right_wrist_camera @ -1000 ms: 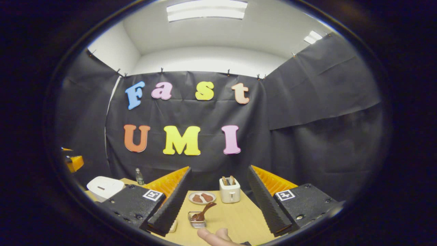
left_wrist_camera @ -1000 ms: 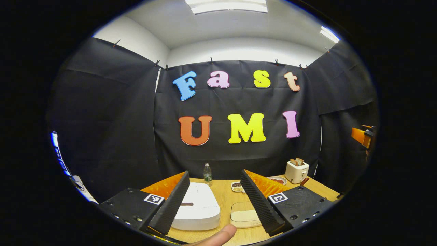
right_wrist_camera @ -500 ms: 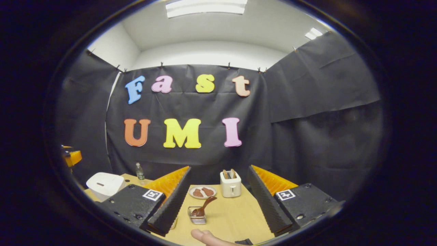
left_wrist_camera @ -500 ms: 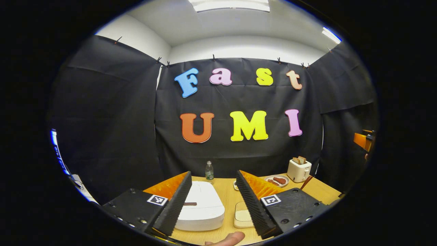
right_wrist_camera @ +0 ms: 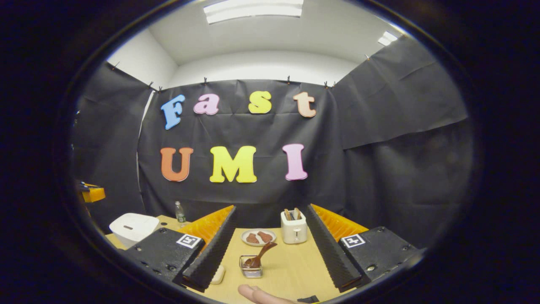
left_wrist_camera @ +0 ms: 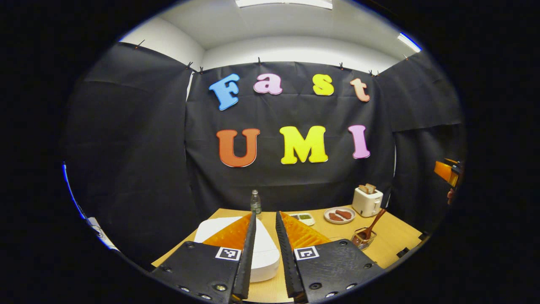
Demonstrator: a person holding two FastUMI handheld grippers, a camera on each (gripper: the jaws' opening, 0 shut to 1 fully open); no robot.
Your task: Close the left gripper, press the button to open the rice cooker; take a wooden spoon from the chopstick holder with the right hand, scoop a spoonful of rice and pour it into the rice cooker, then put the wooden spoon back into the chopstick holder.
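Observation:
In the left gripper view my left gripper [left_wrist_camera: 265,216] hovers above the closed white rice cooker [left_wrist_camera: 211,228], its fingers drawn together to a narrow slit with nothing between them. To the right a dark wooden spoon [left_wrist_camera: 373,223] leans in the small chopstick holder [left_wrist_camera: 363,241]. My right gripper [right_wrist_camera: 270,207] stands open in the right gripper view, above and short of the wooden spoon [right_wrist_camera: 265,252] in the chopstick holder [right_wrist_camera: 251,271]. The rice cooker [right_wrist_camera: 133,226] sits far left there. A corner of the pale rice container [right_wrist_camera: 218,275] peeks past the left finger.
On the wooden table [left_wrist_camera: 392,236] stand a toaster with bread [left_wrist_camera: 367,200], a plate of brown food [left_wrist_camera: 339,215], a small dish [left_wrist_camera: 303,218] and a water bottle [left_wrist_camera: 255,204]. Also in the right gripper view are the toaster [right_wrist_camera: 294,228] and plate [right_wrist_camera: 258,237]. A person's fingertip [right_wrist_camera: 257,293] shows at the bottom.
My left gripper's fingers have come together from wide open to a narrow slit, and its view has tipped down toward the table. The right gripper stays open and has drifted slightly.

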